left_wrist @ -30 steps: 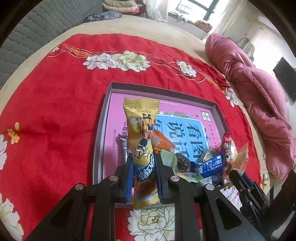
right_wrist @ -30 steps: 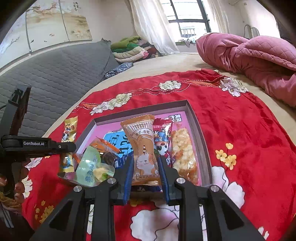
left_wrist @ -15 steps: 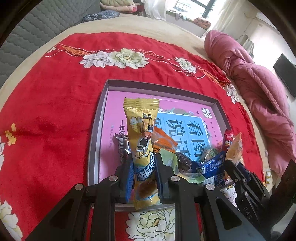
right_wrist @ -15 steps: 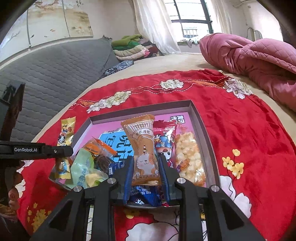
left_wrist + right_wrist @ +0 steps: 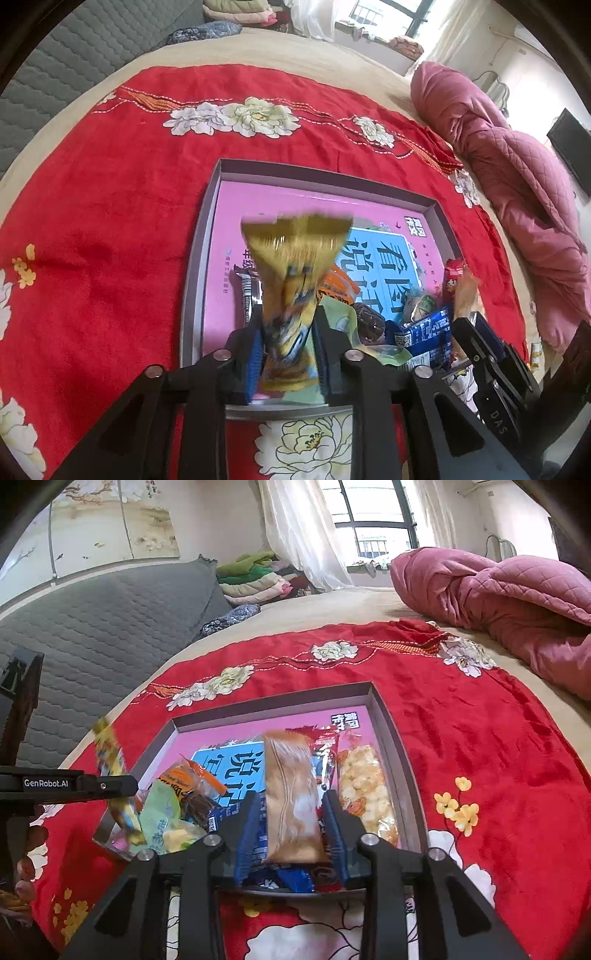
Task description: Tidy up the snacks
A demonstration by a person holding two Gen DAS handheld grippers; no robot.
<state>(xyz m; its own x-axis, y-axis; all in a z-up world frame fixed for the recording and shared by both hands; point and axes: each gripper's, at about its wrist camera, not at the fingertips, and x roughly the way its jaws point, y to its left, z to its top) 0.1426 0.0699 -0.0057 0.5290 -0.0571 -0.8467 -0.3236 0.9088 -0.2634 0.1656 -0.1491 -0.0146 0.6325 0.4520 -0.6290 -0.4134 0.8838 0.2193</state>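
Left claw (image 5: 288, 354): jaws opening; blurred yellow snack packet (image 5: 291, 280) stands between the blue pads, over the near-left part of the tray (image 5: 192, 295)
Right claw (image 5: 291, 834): jaws opening; blurred tan snack packet (image 5: 291, 794) between the pads, over the tray's near edge
Tray: grey-rimmed, pink bottom; on the red flowered blanket (image 5: 92, 240) on the bed
Other snacks: popcorn bag (image 5: 365, 794) just right of the tan packet; blue packet (image 5: 424, 332) and green packet (image 5: 166, 819) piled at the near end
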